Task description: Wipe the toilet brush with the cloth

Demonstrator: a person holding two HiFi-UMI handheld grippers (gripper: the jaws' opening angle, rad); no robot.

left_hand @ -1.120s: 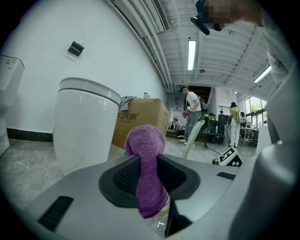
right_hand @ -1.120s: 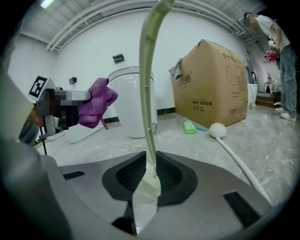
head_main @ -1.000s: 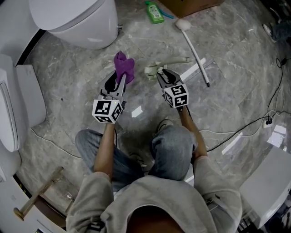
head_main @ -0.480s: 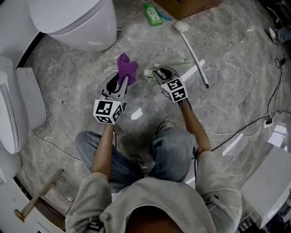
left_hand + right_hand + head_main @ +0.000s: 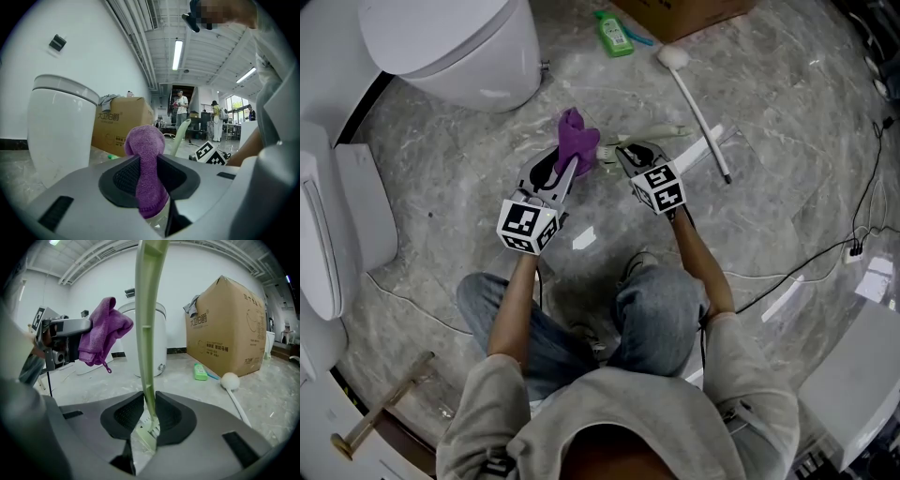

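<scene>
Over the floor [image 5: 787, 122], left hand-held gripper [image 5: 565, 163] clamps cloth [image 5: 577, 139]; right hand-held gripper [image 5: 625, 152], just closing, grips toilet brush [image 5: 146, 310].

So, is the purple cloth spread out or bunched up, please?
Bunched up: the purple cloth stands as a wad pinched in the left gripper.

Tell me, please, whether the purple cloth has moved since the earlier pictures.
Yes. The cloth has shifted right, away from the toilet and closer to the brush.
</scene>
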